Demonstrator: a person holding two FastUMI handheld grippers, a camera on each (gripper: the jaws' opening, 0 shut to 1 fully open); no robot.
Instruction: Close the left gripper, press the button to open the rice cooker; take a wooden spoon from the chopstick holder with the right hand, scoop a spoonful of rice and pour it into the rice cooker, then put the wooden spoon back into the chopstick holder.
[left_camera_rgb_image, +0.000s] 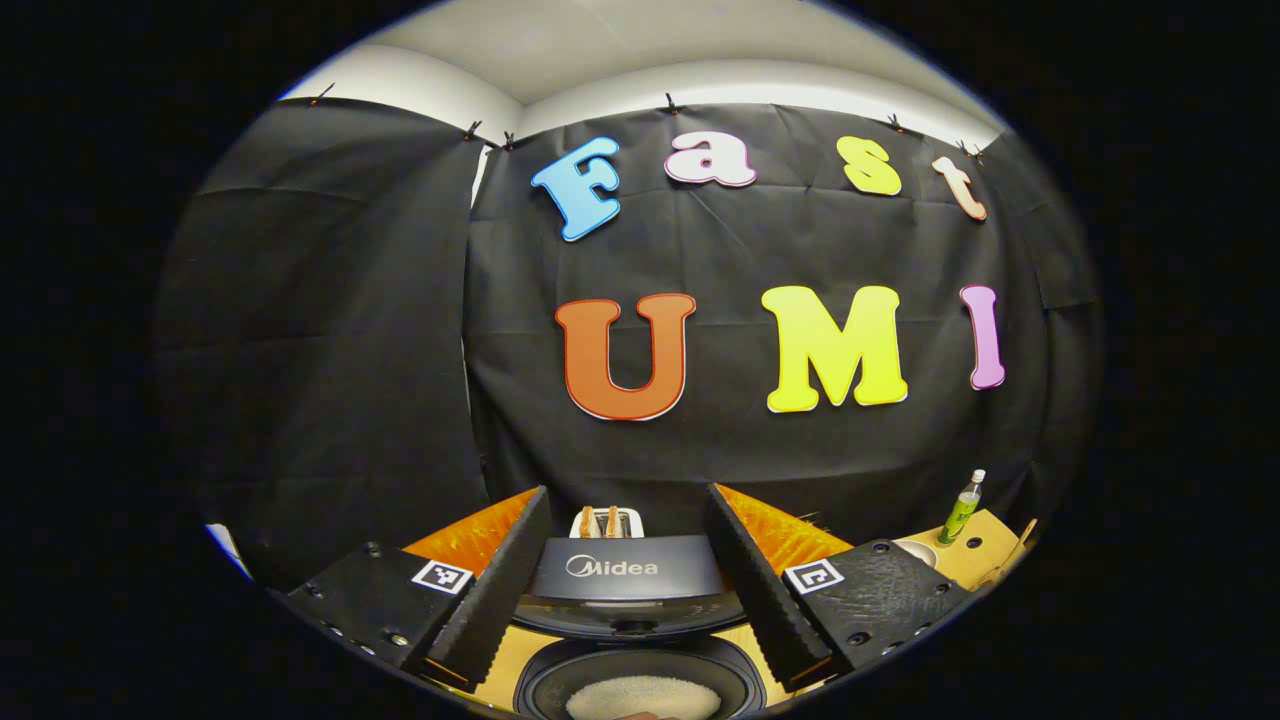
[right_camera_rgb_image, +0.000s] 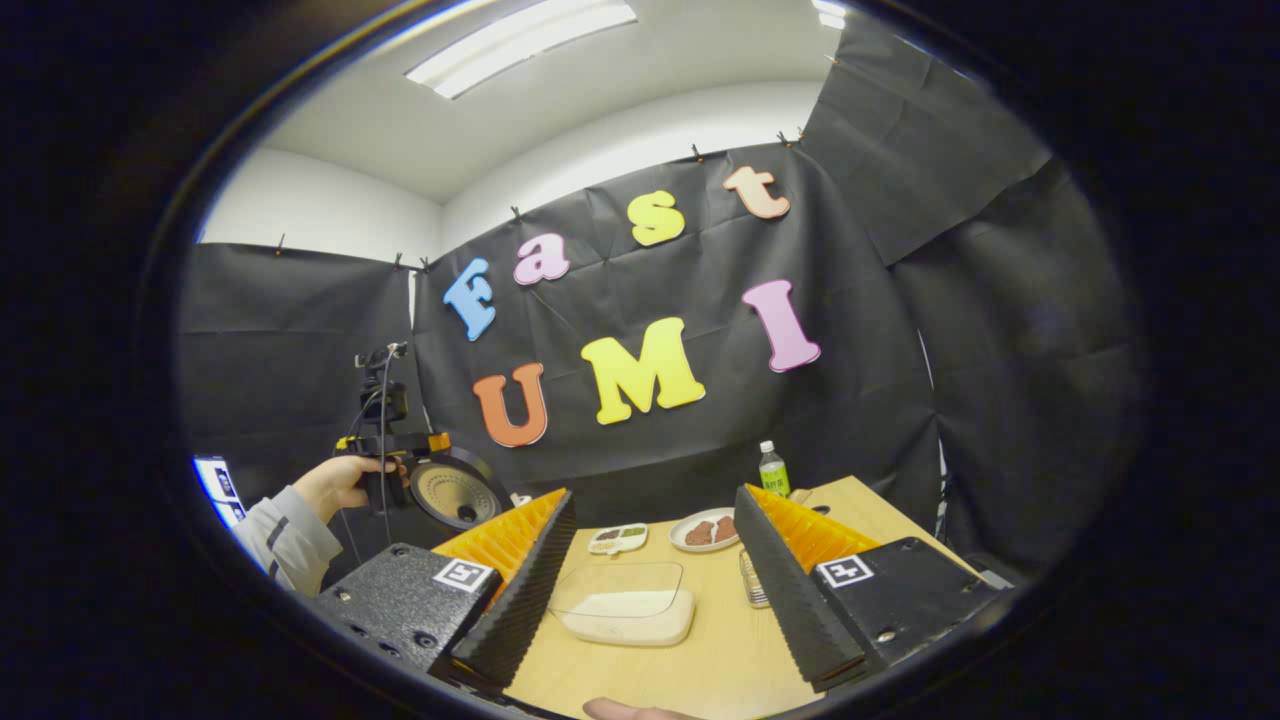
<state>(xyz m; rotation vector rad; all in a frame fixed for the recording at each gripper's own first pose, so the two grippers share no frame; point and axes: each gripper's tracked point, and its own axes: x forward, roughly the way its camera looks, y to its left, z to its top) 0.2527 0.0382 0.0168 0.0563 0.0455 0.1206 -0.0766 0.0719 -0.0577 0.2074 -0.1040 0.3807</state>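
At the bottom of the left gripper view, your left gripper (left_camera_rgb_image: 630, 610) stands with its jaws wide apart, nothing between them. Directly under it, at the lower edge, sits the rice cooker (left_camera_rgb_image: 640, 680) with its dark inner pot showing a layer of white rice (left_camera_rgb_image: 642, 697). The cooker's lid (left_camera_rgb_image: 628, 580) is raised and stands upright just past the pot, between your two fingers. Behind the lid, a white holder with two wooden handles (left_camera_rgb_image: 600, 520) peeks up at the centre. Farther off, at the lower right of that view, a green bottle (left_camera_rgb_image: 962, 508) stands on the wooden table (left_camera_rgb_image: 985, 545) in front of the black cloth wall.

In the right gripper view, your right gripper (right_camera_rgb_image: 655, 590) is also spread open and holds nothing. Between its fingers, near the bottom centre, a clear rectangular container (right_camera_rgb_image: 625, 605) lies on the table (right_camera_rgb_image: 720, 660) with white rice in it. Just beside the right finger stands a small ribbed glass (right_camera_rgb_image: 750, 580). Beyond these, a small oval dish (right_camera_rgb_image: 618, 539) and a white plate with brown food (right_camera_rgb_image: 705, 530) sit side by side, and a green bottle (right_camera_rgb_image: 772, 470) stands farther back. At the left of the frame, your other hand (right_camera_rgb_image: 340, 485), in a grey sleeve, grips the left gripper's handle beside the round underside of the raised cooker lid (right_camera_rgb_image: 455, 492).
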